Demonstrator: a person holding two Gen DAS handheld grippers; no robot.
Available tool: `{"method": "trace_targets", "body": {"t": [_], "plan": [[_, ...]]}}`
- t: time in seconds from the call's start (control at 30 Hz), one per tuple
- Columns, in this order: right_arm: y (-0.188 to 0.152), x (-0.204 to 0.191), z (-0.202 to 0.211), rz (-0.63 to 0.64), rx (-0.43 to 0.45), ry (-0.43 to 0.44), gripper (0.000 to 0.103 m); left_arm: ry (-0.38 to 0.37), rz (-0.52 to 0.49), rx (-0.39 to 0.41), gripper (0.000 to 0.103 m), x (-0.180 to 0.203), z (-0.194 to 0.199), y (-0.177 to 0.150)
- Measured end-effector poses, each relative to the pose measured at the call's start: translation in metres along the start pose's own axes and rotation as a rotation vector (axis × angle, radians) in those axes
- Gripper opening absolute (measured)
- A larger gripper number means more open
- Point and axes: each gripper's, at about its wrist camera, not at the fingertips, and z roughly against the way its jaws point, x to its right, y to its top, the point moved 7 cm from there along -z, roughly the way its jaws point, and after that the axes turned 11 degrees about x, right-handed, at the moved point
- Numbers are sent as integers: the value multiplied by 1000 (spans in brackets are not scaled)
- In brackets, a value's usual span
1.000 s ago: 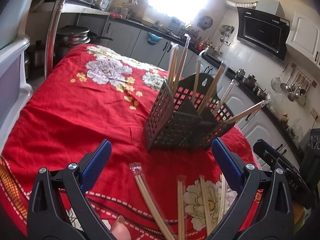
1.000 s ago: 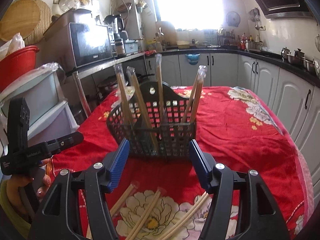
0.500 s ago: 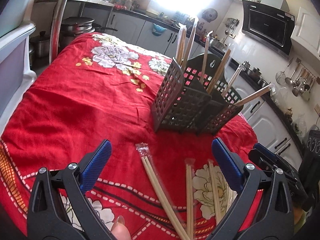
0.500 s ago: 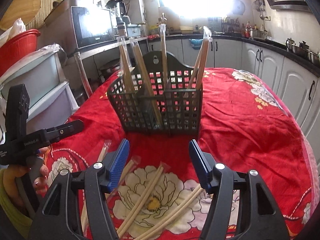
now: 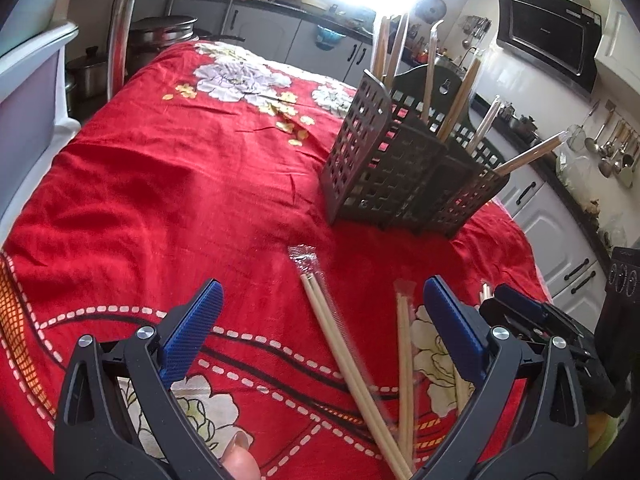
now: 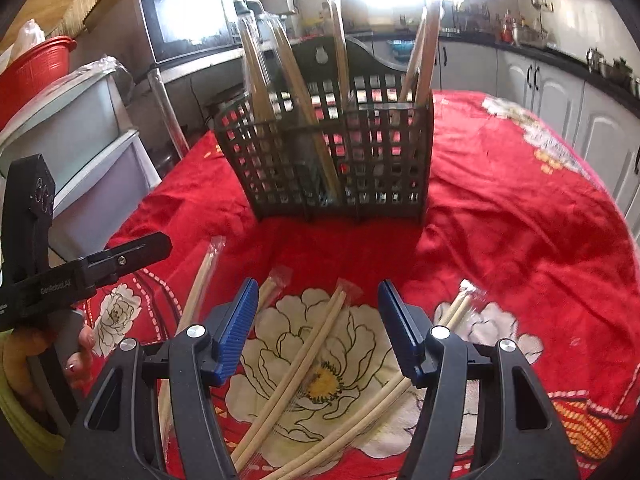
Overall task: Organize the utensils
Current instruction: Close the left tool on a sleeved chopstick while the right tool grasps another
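A dark plastic lattice utensil basket (image 5: 404, 176) stands on the red flowered tablecloth (image 5: 180, 184) and holds several wrapped chopstick pairs upright; it also shows in the right wrist view (image 6: 332, 160). Several more wrapped chopstick pairs (image 5: 344, 360) lie flat on the cloth in front of it, also in the right wrist view (image 6: 316, 364). My left gripper (image 5: 320, 320) is open and empty above those pairs. My right gripper (image 6: 316, 320) is open and empty, low over the chopstick pile.
A white plastic drawer unit (image 6: 72, 136) and a metal pole (image 5: 120, 28) stand left of the table. Kitchen counters and white cabinets (image 6: 560, 92) run behind and to the right. The right gripper's body shows at the left wrist view's right edge (image 5: 552, 320).
Both grippers have moved forward and lower toward the loose chopsticks; the basket looks larger and nearer. Both stay open and empty.
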Motion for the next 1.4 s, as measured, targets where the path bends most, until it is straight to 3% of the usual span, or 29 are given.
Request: {"method": "trace_targets", "body": {"t": [0.33, 0.47, 0.57, 0.67, 0.73, 0.9, 1.13, 1.23, 1.4], "plan": [[-19, 12, -31, -89, -137, 17, 59, 18, -3, -85, 92, -1, -22, -13], [-21, 12, -38, -88, -153, 9, 56, 13, 21, -133, 86, -3, -35, -21], [-21, 11, -44, -74, -162, -8, 46, 27, 5, -135, 84, -1, -40, -19], [-20, 10, -47, -55, -171, -17, 25, 42, -2, -142, 78, 0, -48, -16], [-20, 10, -50, -69, -175, -3, 16, 54, -7, -145, 67, 1, -52, -14], [-18, 12, -52, -114, -169, 30, 11, 75, -29, -151, 57, 2, -59, -12], [-14, 10, -47, -178, -139, 93, 8, 83, 22, -141, 15, -13, -65, -7], [-11, 7, -41, -177, -117, 104, 8, 73, 31, -142, 6, -14, -61, -8], [0, 3, -27, -158, -77, 110, 8, -3, 71, -136, 3, -5, -51, -7]]}}
